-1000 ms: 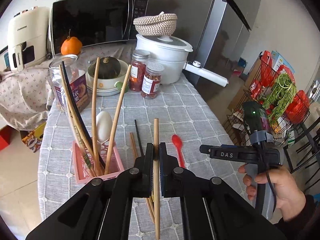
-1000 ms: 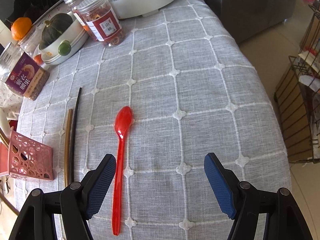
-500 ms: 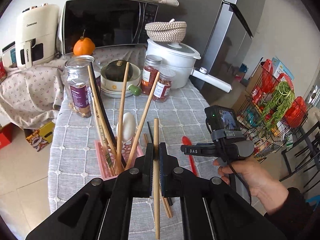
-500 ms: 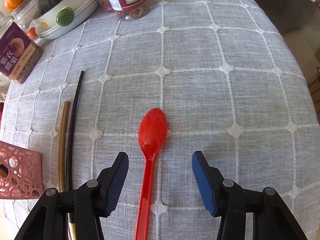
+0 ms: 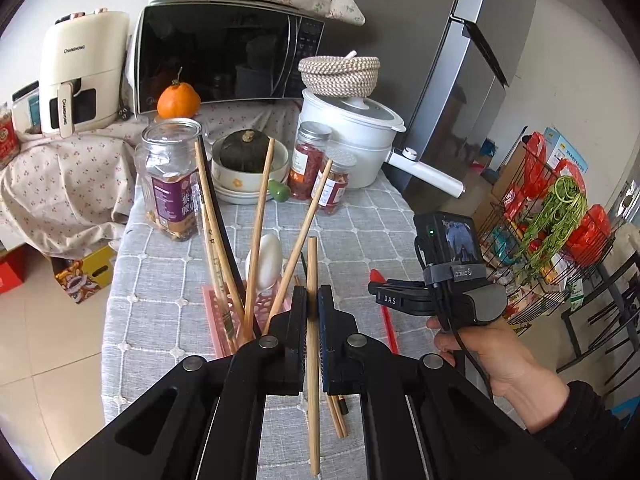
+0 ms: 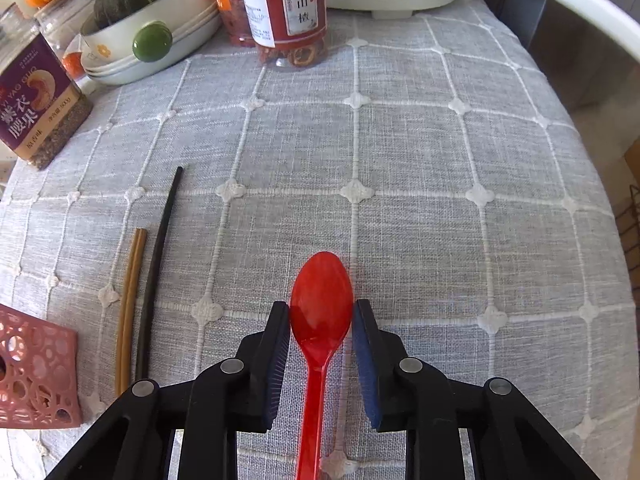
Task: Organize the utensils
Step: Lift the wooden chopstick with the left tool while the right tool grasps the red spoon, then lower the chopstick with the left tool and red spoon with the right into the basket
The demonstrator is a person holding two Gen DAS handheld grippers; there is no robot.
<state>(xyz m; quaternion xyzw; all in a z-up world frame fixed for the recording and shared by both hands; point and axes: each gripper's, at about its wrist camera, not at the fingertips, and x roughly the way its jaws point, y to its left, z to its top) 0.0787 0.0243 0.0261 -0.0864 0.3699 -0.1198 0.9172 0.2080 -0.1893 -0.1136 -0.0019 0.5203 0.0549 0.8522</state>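
Right wrist: black chopstick (image 6: 158,264), brown pair (image 6: 129,312) beside red spoon (image 6: 320,320).

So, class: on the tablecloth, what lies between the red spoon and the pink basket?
In the right wrist view, a black chopstick and a pair of brown chopsticks lie side by side between the red spoon and the pink basket.

Red spoon (image 6: 320,320); grey tablecloth (image 6: 420,160) with white grid and flower knots; pink lattice basket (image 6: 36,372); black chopstick (image 6: 158,264); tan chopsticks (image 6: 130,304); orange fruit (image 5: 178,100); dark green squash (image 5: 244,150); floral cloth (image 5: 60,184).
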